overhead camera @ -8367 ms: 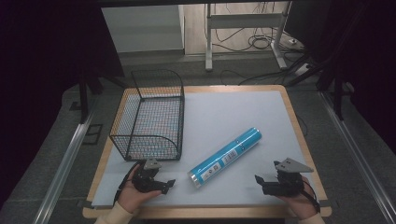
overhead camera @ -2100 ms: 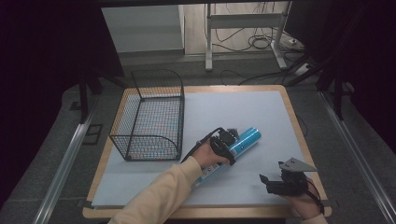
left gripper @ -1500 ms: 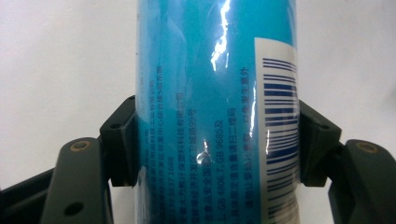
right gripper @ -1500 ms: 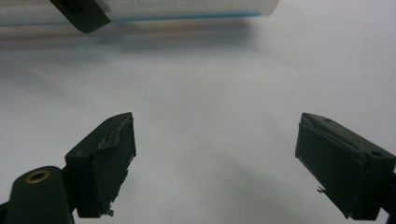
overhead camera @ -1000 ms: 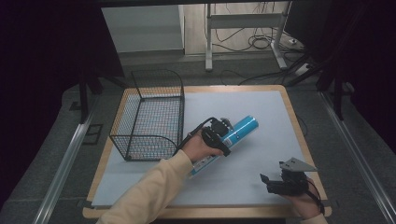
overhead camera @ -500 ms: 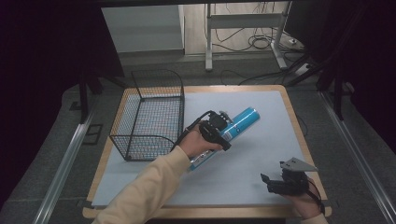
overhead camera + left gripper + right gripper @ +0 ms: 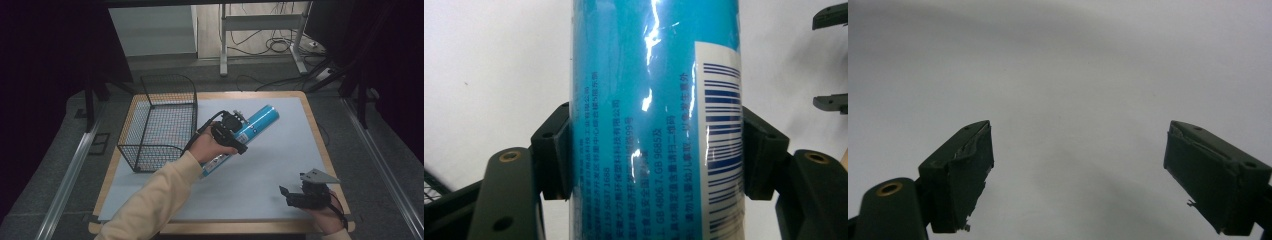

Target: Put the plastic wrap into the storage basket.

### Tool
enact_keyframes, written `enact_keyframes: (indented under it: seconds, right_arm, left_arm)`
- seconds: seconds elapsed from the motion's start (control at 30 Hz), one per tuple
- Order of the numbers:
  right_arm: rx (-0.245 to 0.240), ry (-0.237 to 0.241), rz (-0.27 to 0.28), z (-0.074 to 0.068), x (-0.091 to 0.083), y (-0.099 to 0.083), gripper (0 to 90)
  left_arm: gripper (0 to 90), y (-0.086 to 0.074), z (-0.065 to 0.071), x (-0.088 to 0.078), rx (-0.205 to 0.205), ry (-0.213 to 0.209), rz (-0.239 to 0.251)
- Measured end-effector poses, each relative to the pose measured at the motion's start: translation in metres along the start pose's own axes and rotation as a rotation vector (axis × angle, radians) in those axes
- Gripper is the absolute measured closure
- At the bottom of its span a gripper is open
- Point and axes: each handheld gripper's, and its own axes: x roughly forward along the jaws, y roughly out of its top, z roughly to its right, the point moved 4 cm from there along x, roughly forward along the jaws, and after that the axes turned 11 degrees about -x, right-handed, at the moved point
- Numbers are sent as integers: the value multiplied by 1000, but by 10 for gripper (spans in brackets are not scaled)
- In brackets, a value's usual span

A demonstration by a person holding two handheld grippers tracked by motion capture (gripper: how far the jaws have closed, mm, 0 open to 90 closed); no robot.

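Blue tube (image 7: 242,136) sits mid-table, just right of the wire basket (image 7: 160,120), clamped across its middle by the left gripper (image 7: 235,131); the left gripper view has both pads pressed flat against the glossy label (image 7: 654,125). Its far end tilts up toward the far right. The right gripper (image 7: 300,196) rests at the near right corner of the white mat (image 7: 280,165), jaws wide apart with nothing between them. With so slick a wrapper, the tube might slide or pivot in the pads. On a swing left, a long end could catch the basket's rim.
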Motion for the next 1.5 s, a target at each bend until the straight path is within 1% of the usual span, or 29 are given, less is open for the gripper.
enact_keyframes:
  seconds: [0.17, 0.23, 0.57, 0.73, 0.9, 0.97, 1.03, 1.3, 1.33, 1.5]
  right_arm:
    - [-4, -1, 0, 0, 0, 0, 127]
    - [-4, 0, -2, 0, 0, 0, 127]
    - [-3, -3, -2, 1, 0, 0, 128]
    - [-1, 0, -4, 1, 0, 0, 128]
    - [-2, -1, -4, 1, 0, 0, 128]
    - [-3, -1, -6, 0, 1, 0, 129]
    - [-3, -2, -7, 0, 1, 0, 129]
    - [-1, -2, -8, 0, 1, -1, 129]
    - [-2, -3, -9, 0, 2, -1, 129]
    - [-3, -4, -9, 0, 2, -1, 129]
  left_arm:
    - [319, 6, -1, -7, 2, 4, 15]
    - [319, 7, 0, -8, 8, 13, 19]
    - [319, 15, 0, -10, 14, 16, 30]
    - [320, 20, -3, -16, 8, 27, 55]
    - [320, 25, -7, -22, 8, 38, 67]
    - [320, 28, -10, -25, 0, 40, 80]
    - [319, 29, -13, -27, -3, 43, 83]
    - [320, 33, -22, -34, -14, 59, 100]
    - [319, 33, -25, -36, -23, 61, 104]
    - [320, 34, -29, -38, -27, 71, 112]
